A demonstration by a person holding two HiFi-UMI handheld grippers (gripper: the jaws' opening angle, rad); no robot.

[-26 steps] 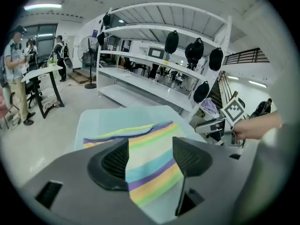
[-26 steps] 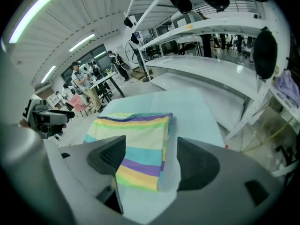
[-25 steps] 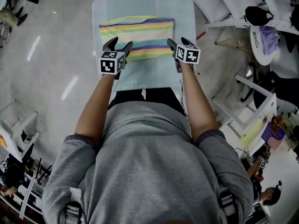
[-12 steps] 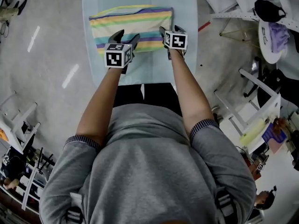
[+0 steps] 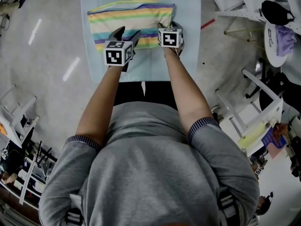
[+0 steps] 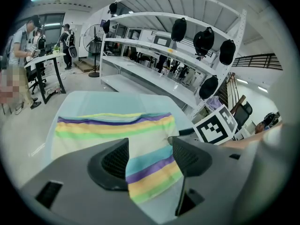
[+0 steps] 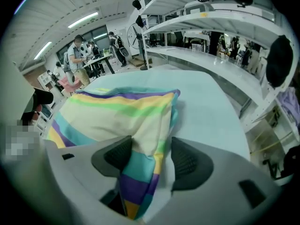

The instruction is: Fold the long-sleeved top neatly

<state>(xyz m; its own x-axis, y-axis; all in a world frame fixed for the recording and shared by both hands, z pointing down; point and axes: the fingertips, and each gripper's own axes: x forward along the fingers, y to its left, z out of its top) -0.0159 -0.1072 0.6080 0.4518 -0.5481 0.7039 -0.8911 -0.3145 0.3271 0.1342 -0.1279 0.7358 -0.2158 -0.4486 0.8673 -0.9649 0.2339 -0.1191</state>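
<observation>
While the pale blue rectangular table (image 5: pixel 188 32) bears it, the soft long-sleeved top in yellow, green, cream, turquoise and purple stripes (image 5: pixel 127 15) lies folded into a flat band across the table's far half. We judge it light and limp, apt to slide or bunch on the smooth surface, with layers that may part if only one is caught. We would take it along the near edge, biting through every layer. Our left gripper (image 6: pixel 149 156) stands with its jaws spread, a striped flap of that edge lying loose between them. Our right gripper (image 7: pixel 151 159) has just been closing its jaws, which do not yet press on the bunched right-hand edge between them. From the head view we see both grippers side by side at the near edge and the bare table around them. Only the gripper views show the cloth inside the jaws and, on the right, its stacked layers.
</observation>
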